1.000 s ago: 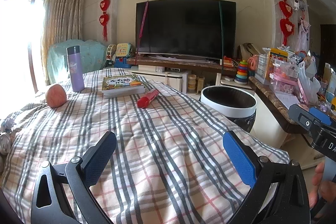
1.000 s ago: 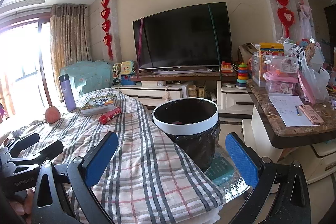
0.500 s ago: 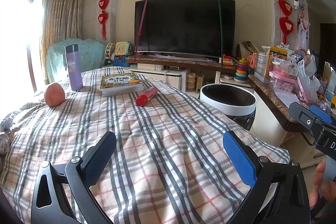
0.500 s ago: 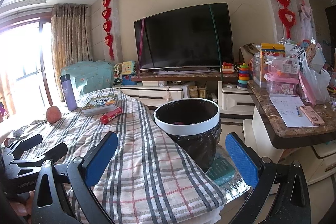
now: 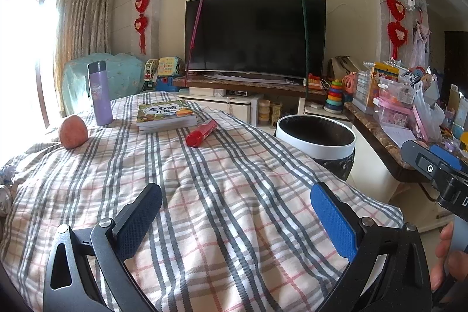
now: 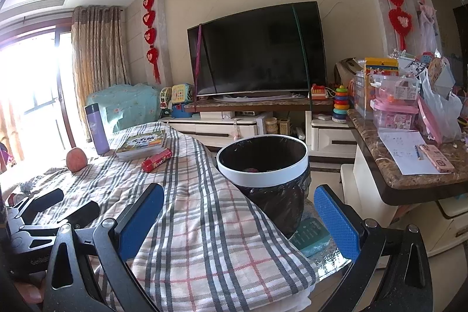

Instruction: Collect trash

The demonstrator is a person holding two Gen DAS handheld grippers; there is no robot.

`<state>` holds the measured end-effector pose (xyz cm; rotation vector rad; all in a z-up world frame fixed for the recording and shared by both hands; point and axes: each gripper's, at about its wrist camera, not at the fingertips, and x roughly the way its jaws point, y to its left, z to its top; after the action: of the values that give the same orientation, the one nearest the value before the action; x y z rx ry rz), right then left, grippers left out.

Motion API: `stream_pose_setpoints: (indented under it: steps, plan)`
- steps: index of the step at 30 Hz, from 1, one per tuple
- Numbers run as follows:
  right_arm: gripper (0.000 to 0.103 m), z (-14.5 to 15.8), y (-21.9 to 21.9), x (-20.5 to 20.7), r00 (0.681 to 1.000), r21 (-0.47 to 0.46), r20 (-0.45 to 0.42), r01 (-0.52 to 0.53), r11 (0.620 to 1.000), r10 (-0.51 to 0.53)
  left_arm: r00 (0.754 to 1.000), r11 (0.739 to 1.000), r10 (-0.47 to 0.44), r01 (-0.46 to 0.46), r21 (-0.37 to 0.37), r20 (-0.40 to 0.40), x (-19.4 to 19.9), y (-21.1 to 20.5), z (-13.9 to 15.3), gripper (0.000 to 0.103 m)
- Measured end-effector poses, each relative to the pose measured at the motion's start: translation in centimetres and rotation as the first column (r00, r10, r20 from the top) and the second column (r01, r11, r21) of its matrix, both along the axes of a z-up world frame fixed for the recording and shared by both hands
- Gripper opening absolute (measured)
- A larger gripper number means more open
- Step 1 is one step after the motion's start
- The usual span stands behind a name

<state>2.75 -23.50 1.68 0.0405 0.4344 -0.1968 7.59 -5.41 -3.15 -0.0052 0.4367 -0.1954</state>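
Note:
A red tube-shaped wrapper lies on the plaid tablecloth, in front of a stack of books. A white-rimmed trash bin with a black liner stands on the floor off the table's right edge; something small and pink lies in it. My left gripper hovers open over the near cloth, far short of the wrapper. My right gripper is open and empty above the table's right corner, close to the bin. The left gripper shows at the right view's lower left.
A peach-coloured fruit and a purple flask stand at the table's far left. A cluttered marble counter with a phone and paper runs along the right. A TV on its cabinet fills the back wall.
Both views have shifted slightly, with the left gripper edging a little forward and right over the cloth. Both grippers stay open and empty.

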Motion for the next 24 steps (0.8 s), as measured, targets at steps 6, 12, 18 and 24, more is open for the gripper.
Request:
stream_pose_setpoints:
  steps: [6,12,18,24]
  plan:
    - [0.103,-0.1,0.1,0.3,1.000,0.006,-0.011,-0.007,1.000,0.007,1.000,1.000,-0.006,0.006,-0.002,-0.008,0.2,-0.1,-0.1,0.102]
    - [0.103,-0.1,-0.1,0.7,1.000,0.012,-0.023,-0.010,1.000,0.010,1.000,1.000,-0.009,0.009,-0.015,-0.017,0.6,0.2,0.1,0.102]
    - [0.103,-0.4,-0.4,1.5,0.999,0.025,-0.049,-0.012,1.000,0.013,0.999,1.000,-0.008,0.007,-0.030,-0.041,1.3,0.6,0.1,0.102]
    - [0.103,-0.9,-0.3,2.7,0.996,0.038,-0.081,-0.025,0.999,0.028,0.997,0.999,-0.011,0.007,-0.050,-0.073,2.3,1.0,0.0,0.102]
